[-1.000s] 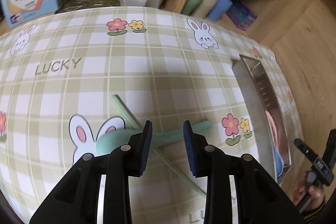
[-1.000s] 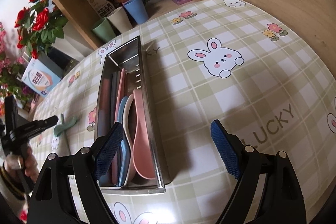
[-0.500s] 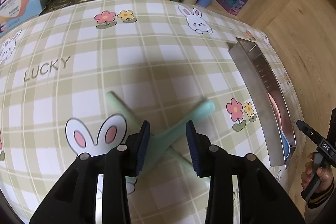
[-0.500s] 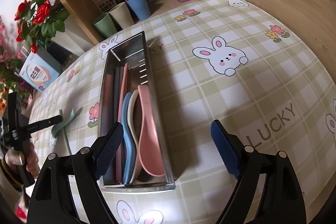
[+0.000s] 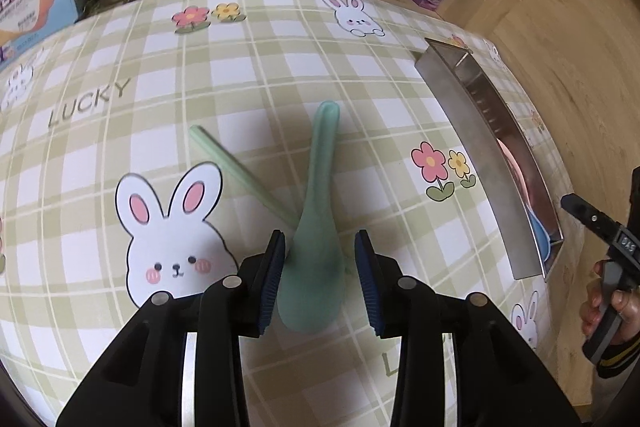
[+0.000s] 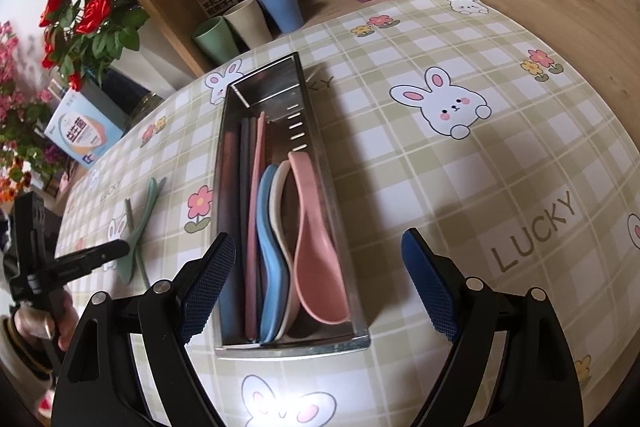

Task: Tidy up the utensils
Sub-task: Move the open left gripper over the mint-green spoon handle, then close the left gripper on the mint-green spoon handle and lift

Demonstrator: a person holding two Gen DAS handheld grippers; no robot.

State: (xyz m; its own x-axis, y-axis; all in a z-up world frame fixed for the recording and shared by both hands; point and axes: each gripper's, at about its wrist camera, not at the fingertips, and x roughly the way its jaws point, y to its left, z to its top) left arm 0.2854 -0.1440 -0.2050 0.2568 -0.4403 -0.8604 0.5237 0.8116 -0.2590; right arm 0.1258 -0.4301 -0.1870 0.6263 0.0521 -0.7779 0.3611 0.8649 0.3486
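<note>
Pale green spoon [image 5: 316,259] lying low centre on checked desk [image 5: 280,75], bowl between open jaws of left gripper [image 5: 320,281], untouched, green chopstick [image 5: 240,171] crossing under it, steel tray [image 6: 320,163] with pink, cream, blue spoons at centre, right gripper [image 6: 316,287] jaws wide open, empty.

Green chopstick [image 5: 240,171] passes under the spoon [image 5: 316,227], its near end hidden. Tray [image 5: 472,155] contents mostly hidden behind its wall.
</note>
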